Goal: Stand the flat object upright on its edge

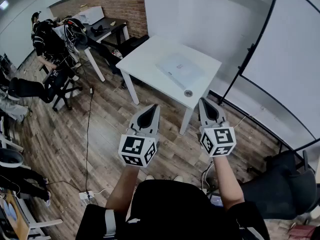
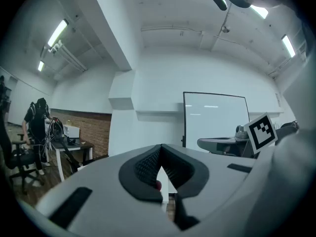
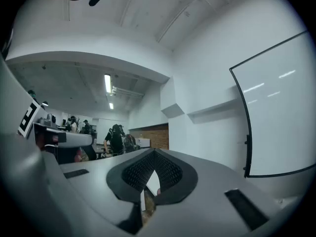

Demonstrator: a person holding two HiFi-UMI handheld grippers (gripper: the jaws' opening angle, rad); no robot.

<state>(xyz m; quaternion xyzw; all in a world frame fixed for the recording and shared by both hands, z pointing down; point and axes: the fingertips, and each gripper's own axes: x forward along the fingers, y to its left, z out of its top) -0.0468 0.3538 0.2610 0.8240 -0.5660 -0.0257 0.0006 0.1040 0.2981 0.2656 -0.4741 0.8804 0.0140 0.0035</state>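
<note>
A flat white object (image 1: 180,70) lies on the small white table (image 1: 145,59) ahead of me, seen only in the head view. A small round grey thing (image 1: 188,92) sits at the table's near edge. My left gripper (image 1: 152,109) is held level over the wooden floor, short of the table's front leg, its jaws shut with nothing between them (image 2: 160,154). My right gripper (image 1: 204,104) hovers level just before the table's near corner, also shut and empty (image 3: 153,158). Both gripper views look over the table at walls and ceiling.
A whiteboard on a black frame (image 1: 280,59) stands right of the table. Desks, office chairs and a person (image 1: 47,39) fill the back left by a brick wall (image 1: 115,6). A cable and power strip (image 1: 86,195) lie on the floor at left.
</note>
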